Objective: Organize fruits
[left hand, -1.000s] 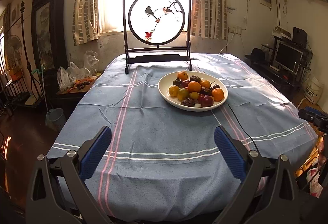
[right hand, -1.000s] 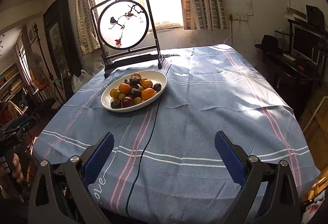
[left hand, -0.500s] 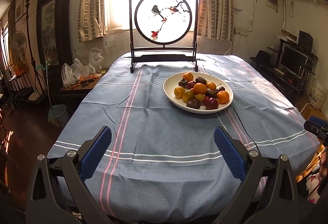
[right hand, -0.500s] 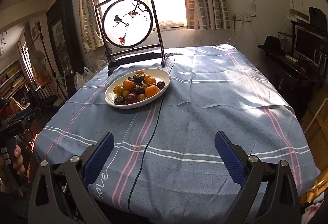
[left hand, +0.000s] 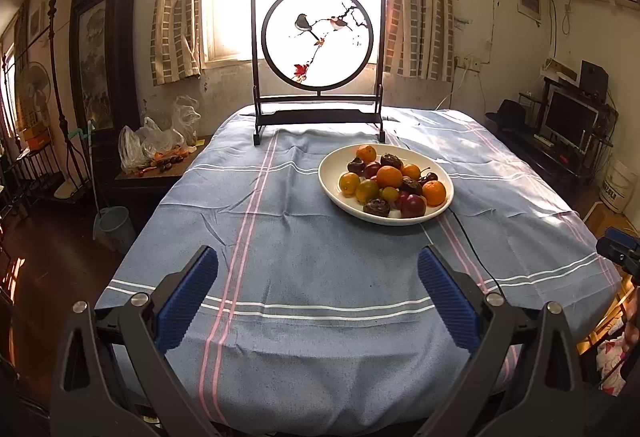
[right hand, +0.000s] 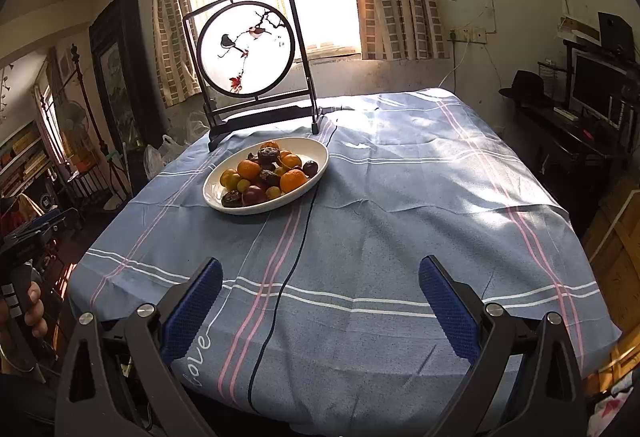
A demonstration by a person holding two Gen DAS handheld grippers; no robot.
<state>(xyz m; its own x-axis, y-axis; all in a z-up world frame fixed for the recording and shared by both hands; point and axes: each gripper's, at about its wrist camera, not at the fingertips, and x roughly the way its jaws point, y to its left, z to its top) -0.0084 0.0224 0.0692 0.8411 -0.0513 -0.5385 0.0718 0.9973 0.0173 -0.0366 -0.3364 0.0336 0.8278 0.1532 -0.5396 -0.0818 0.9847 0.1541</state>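
Fruits [left hand: 390, 183] heaped in oval plate [left hand: 332, 193], long axis running diagonally across table

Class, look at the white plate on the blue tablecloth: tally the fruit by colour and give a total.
Orange fruits: 4
Yellow or yellow-green fruits: 3
Dark red, purple or brown fruits: about 8, some partly hidden in the pile
Total: about 15, all on the plate

You can see one white plate [left hand: 332, 181] with fruit on one table [left hand: 304, 245]. It holds about four oranges [left hand: 389, 176], three small yellow fruits [left hand: 349, 183] and some dark ones too piled up to count. One round bird screen [left hand: 319, 37] stands behind.
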